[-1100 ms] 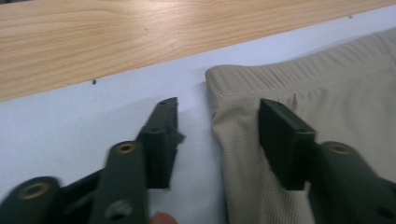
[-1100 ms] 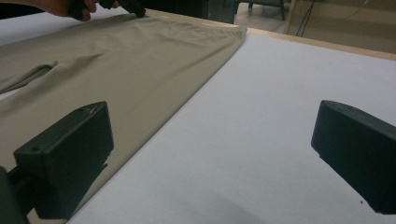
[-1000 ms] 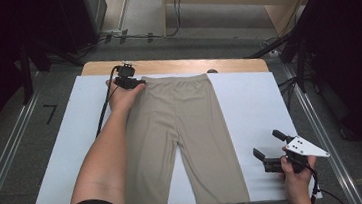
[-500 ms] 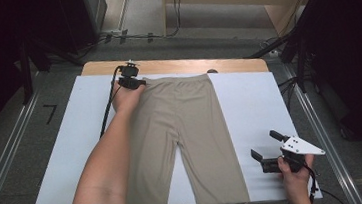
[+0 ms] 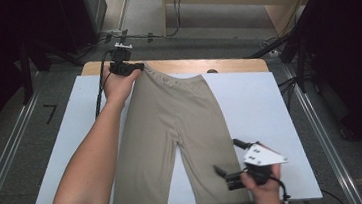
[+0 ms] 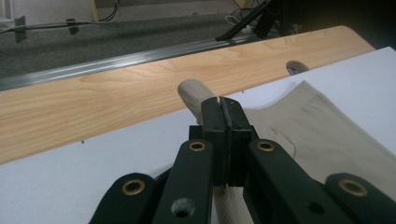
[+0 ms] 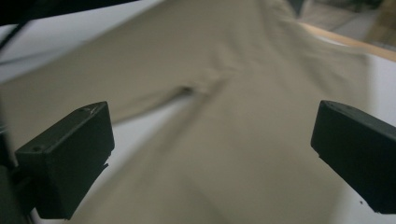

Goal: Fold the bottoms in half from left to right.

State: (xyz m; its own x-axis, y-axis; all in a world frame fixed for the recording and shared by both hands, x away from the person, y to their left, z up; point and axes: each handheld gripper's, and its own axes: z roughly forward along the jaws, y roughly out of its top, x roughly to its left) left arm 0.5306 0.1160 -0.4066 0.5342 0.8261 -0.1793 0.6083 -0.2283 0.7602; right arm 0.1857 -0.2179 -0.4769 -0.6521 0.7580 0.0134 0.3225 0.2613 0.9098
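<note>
The beige shorts [image 5: 172,133] lie flat on the white sheet [image 5: 249,100] over the wooden table [image 6: 116,98]; the left gripper [image 5: 133,67] has just been closing and pinches a waistband corner between its jaws, the cloth lifted there; the right gripper [image 5: 231,170] hangs wide apart, gripping nothing, above the leg near its hem.

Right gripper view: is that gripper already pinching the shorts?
No, the right gripper has its jaws spread wide apart above the beige shorts, with no cloth pinched between them.
</note>
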